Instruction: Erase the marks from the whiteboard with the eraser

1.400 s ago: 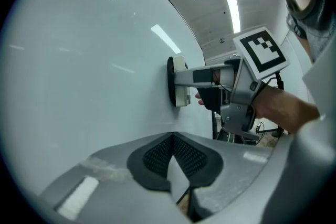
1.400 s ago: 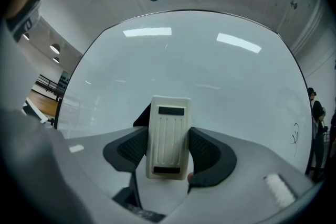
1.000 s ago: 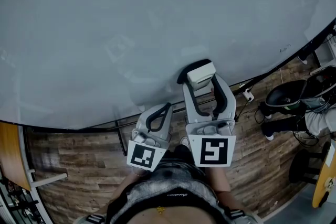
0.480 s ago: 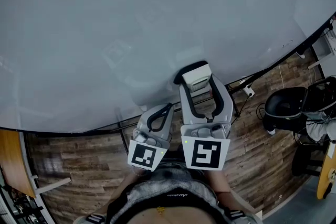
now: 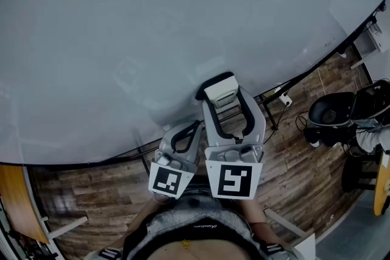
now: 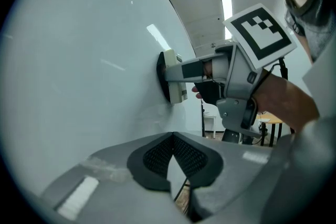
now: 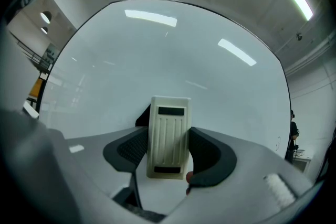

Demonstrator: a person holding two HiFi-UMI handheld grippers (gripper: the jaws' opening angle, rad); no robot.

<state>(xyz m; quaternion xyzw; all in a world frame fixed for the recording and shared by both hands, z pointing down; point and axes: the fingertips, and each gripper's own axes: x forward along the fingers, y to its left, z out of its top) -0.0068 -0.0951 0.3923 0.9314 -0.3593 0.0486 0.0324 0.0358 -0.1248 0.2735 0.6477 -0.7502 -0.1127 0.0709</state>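
A large whiteboard [image 5: 152, 21] fills most of the head view. It looks nearly bare in every view. A tiny dark squiggle [image 7: 277, 143] sits near its right edge. My right gripper [image 5: 223, 108] is shut on a white eraser [image 5: 220, 91] with a black felt pad. The eraser [image 6: 171, 77] is pressed flat against the whiteboard [image 6: 79, 60] low down, near its bottom edge. In the right gripper view the ribbed eraser [image 7: 168, 134] stands upright between the right gripper [image 7: 168, 150] pads. My left gripper [image 5: 184, 138] hangs just left of it, shut and empty. The left gripper [image 6: 173, 157] points along the board.
Below the board's dark bottom rail [image 5: 122, 152] lies a wood-plank floor [image 5: 91, 204]. A black chair [image 5: 332, 115] and a white plug [image 5: 283, 100] on a cable are at the right. An orange tabletop [image 5: 18, 207] shows at the left. The person's torso fills the bottom.
My right gripper has slid the eraser a little to the left and up along the board's lower part. The left gripper has stayed shut in about the same place.
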